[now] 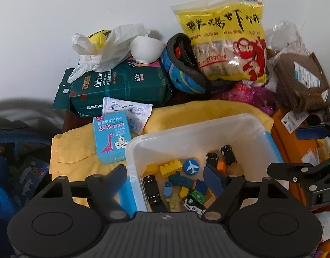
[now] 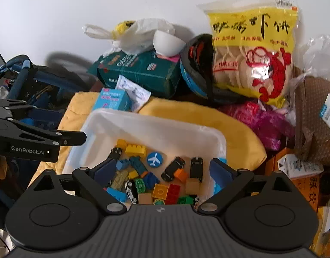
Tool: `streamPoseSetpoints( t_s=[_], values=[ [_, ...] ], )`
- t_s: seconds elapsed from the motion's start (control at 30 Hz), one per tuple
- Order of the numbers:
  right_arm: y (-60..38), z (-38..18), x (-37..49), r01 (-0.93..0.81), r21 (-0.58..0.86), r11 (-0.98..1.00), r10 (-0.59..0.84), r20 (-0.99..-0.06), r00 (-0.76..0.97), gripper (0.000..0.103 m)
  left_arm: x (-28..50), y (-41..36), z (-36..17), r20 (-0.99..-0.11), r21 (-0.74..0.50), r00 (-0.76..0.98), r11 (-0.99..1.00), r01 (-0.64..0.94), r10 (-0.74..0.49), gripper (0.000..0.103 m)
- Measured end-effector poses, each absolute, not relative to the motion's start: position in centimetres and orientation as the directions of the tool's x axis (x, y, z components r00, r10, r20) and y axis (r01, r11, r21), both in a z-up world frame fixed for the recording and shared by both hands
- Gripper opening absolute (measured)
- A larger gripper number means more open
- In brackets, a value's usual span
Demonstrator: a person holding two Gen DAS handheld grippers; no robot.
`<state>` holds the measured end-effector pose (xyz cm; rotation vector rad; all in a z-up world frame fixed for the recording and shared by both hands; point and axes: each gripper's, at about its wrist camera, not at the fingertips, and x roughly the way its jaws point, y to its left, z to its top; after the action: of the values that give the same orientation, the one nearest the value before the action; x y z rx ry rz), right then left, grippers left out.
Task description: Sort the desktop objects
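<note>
Both tongs hang over a white bin (image 1: 240, 126) of small toys, and both stand wide open with nothing between their pads. The left tongs (image 1: 167, 177) straddle the bin's left wall: one finger sits outside over the yellow cloth (image 1: 79, 148), the other inside above the toys. The right tongs (image 2: 164, 169) spread across the bin, their right finger at its right wall.

Inside the bin lie building bricks, among them a yellow brick (image 1: 171, 167), several black toy cars (image 1: 152, 188) and a round blue plane badge (image 1: 191, 166). In the right view a red brick (image 2: 173, 191) and an orange one (image 2: 180, 175) lie near the front.

The bin rests on the yellow cloth. Just beside its left rear corner lies a blue card box (image 1: 112, 138) with a dinosaur on it, with white sachets (image 1: 130, 109) behind that. Further back sit a dark green tissue pack (image 1: 122, 86), a white bowl (image 1: 145, 49) tipped on top of it, a white plastic bag (image 1: 107, 49), a blue helmet (image 1: 182, 73) and a yellow prawn-cracker bag (image 1: 227, 40) leaning on the helmet. A brown parcel (image 1: 302, 81) lies at the right. The surface itself is mostly hidden under the clutter.
</note>
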<state>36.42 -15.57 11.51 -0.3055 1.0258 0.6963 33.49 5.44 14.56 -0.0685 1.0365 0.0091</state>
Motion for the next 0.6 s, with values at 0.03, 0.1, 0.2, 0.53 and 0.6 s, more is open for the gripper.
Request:
streamPoseSetpoints(
  t_s=[0.03, 0.1, 0.2, 0.53, 0.6],
  values=[
    [-15.5, 11.3, 36.5, -0.655, 0.084, 0.751, 0.380, -0.866, 0.324, 0.099, 33.6, 5.3, 14.6, -0.862, -0.050, 0.506, 0.998, -0.038, -0.024, 0.081],
    [-15.5, 11.1, 36.4, -0.657, 0.079, 0.749, 0.372, -0.871, 0.320, 0.099, 33.6, 5.2, 14.5, -0.866, -0.054, 0.499, 0.998, -0.039, -0.027, 0.082],
    [-15.2, 10.9, 36.3, -0.664, 0.072, 0.744, 0.364, -0.877, 0.313, 0.099, 33.6, 4.8, 14.2, -0.876, -0.050, 0.482, 0.998, -0.024, -0.032, 0.082],
    [-15.1, 9.1, 35.9, -0.675, 0.042, 0.737, 0.319, -0.902, 0.292, 0.101, 33.4, 4.1, 12.9, -0.895, -0.034, 0.445, 0.999, -0.002, -0.030, 0.084],
    [-15.1, 8.8, 35.9, -0.676, 0.042, 0.735, 0.316, -0.904, 0.288, 0.101, 33.4, 4.1, 12.7, -0.896, -0.039, 0.443, 0.999, -0.003, -0.033, 0.084]
  ],
)
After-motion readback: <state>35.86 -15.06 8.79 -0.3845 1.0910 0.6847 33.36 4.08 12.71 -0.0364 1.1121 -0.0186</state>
